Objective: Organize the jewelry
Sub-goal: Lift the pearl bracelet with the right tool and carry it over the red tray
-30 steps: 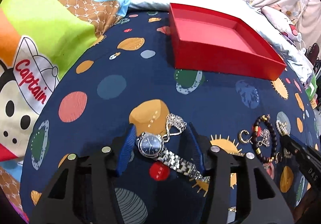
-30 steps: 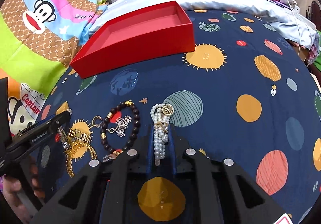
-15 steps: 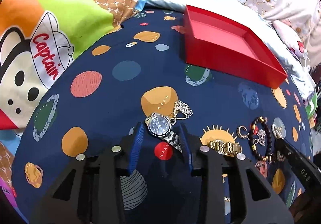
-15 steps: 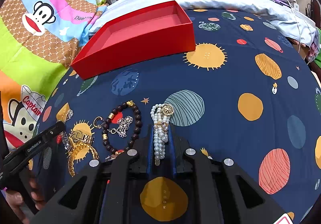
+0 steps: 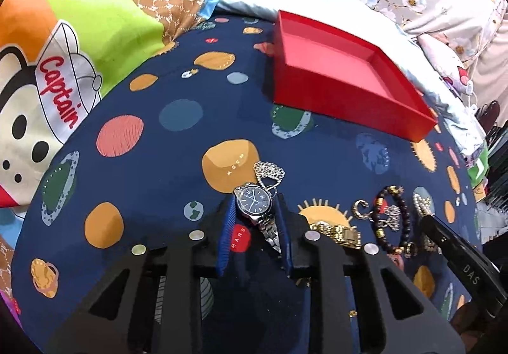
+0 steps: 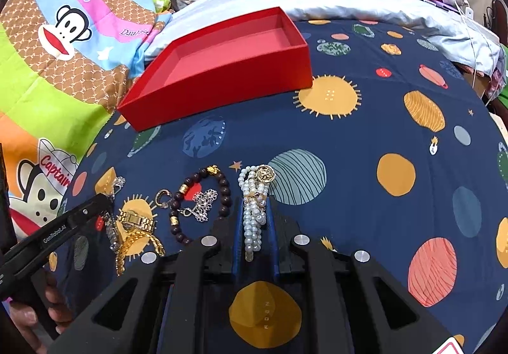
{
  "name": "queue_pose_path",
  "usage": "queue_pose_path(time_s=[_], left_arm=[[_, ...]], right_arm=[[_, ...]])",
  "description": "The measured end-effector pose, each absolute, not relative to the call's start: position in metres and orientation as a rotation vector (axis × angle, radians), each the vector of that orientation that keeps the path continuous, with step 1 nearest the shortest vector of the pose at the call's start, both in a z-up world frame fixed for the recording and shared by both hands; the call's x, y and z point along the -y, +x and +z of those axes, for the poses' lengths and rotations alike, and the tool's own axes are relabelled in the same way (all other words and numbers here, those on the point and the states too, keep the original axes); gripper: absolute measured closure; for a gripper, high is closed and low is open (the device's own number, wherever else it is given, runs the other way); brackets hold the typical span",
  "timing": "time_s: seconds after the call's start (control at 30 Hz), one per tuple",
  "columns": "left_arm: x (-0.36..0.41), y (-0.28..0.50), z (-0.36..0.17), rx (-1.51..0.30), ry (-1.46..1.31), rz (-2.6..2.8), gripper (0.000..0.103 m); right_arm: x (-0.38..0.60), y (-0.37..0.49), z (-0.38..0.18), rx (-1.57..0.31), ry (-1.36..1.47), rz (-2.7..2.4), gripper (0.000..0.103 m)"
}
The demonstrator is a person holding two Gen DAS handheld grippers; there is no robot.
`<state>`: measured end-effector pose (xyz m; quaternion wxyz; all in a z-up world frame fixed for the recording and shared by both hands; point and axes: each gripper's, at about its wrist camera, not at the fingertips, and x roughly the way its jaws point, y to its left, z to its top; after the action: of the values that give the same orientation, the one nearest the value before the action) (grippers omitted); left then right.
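Planet-print bedspread (image 5: pixel 177 138) bears a red tray (image 5: pixel 333 90), holding nothing.

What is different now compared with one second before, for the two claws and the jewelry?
The left claw has narrowed around the silver watch, and its jaws are closing still. The right claw stayed shut on the pearl bracelet. The red box and the other jewelry did not move.

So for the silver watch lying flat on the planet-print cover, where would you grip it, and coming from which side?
Across the round case of the silver watch, from above. It lies face up with the metal band trailing toward the camera, so the case's two free edges offer firm flats. The left gripper already straddles it there, jaws closing; mind the silver chain touching its top edge.
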<state>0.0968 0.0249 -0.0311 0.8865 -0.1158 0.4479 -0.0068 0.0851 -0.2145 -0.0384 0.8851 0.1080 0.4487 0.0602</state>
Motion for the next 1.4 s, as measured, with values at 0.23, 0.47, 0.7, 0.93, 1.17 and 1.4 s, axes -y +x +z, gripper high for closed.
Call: queue_pose_path(time_s=[0.23,0.47,0.7,0.93,1.17,1.4], left_arm=[[-0.022,0.084,-0.006,-0.896,-0.243,-0.075,0.079],[-0.017,0.076,0.023,-0.847,-0.227,-0.135,0.079],[-0.012,0.084,0.055,-0.773,-0.211,-0.181,0.079],[0.001,0.13,0.09,-0.681,-0.189,-0.237,0.098],[0.02,0.207,0.109,-0.602,-0.126,-0.232,0.103],[0.008,0.255,0.096,-0.641,-0.13,-0.203,0.103]], right_arm=[[0.211,0.075,-0.017,-0.887,0.209,0.138,0.09],[0.209,0.064,0.014,-0.822,0.196,0.157,0.09],[0.21,0.075,0.037,-0.776,0.186,0.181,0.09],[0.217,0.126,0.052,-0.748,0.165,0.195,0.09],[0.217,0.219,0.056,-0.765,0.136,0.204,0.09],[0.211,0.273,0.041,-0.8,0.133,0.194,0.09]])
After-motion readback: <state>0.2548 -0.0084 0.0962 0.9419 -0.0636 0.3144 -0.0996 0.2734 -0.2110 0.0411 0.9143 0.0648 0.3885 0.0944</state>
